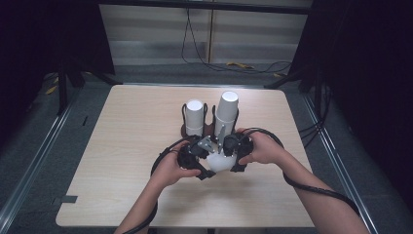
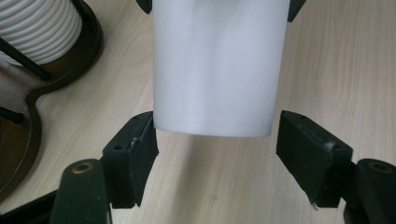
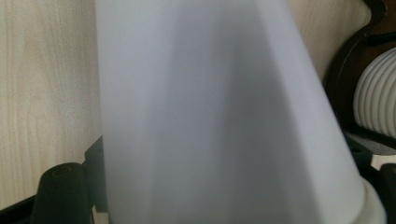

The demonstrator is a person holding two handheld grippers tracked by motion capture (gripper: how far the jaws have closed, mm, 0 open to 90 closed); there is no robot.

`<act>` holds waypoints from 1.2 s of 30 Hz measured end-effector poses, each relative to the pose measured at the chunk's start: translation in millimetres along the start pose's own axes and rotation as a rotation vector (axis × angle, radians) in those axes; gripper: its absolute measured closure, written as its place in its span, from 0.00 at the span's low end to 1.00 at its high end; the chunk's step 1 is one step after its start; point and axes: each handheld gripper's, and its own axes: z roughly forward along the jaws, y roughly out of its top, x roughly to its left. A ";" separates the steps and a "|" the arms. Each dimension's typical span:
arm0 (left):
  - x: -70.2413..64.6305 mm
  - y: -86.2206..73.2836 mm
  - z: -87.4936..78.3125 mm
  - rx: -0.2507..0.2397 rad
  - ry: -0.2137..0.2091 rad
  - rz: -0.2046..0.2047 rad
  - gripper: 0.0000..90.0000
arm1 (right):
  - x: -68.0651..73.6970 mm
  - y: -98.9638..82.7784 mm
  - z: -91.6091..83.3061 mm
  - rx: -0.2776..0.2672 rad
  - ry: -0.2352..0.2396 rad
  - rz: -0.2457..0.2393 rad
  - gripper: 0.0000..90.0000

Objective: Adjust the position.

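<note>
1. High view: both hands meet at the middle of the wooden table (image 1: 122, 146), with a white paper cup (image 1: 220, 162) lying on its side between the left gripper (image 1: 203, 171) and the right gripper (image 1: 233, 161).
2. Just behind the hands stands a dark wire cup holder (image 1: 209, 127) carrying two stacks of white cups (image 1: 195, 116), the right stack taller.
3. Left gripper view: the cup (image 2: 217, 65) sits between the two black jaws; the left pad touches the cup's end at its edge, while the right pad stands apart from it with table showing between. The left gripper (image 2: 217, 154) is spread around the cup's end, not pinching it.
4. Right gripper view: the cup (image 3: 224, 116) lies very close and blurred, its rolled rim at the lower right. Whether the right gripper's jaws press on it I cannot tell.
</note>
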 end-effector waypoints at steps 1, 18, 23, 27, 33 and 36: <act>-0.3 0.3 0.4 0.005 0.001 0.002 0.32 | 0.0 0.0 0.1 0.000 0.001 0.003 0.22; -0.9 0.6 1.6 -0.004 0.028 0.022 0.38 | -0.4 2.8 -0.5 -0.023 0.010 -0.011 0.22; 0.9 -0.9 2.0 -0.003 0.022 0.026 0.39 | -0.4 3.7 -1.2 -0.025 0.004 -0.012 0.22; 1.0 -0.6 3.6 0.000 0.027 0.042 0.39 | 1.0 5.9 -3.3 -0.025 0.002 0.000 0.22; 0.9 -2.0 3.0 -0.011 0.035 0.036 0.40 | 0.0 5.4 -3.5 -0.035 -0.003 -0.007 0.22; 1.6 -2.4 2.9 -0.010 0.027 0.043 0.40 | 0.7 5.2 -4.0 -0.040 0.004 0.001 0.22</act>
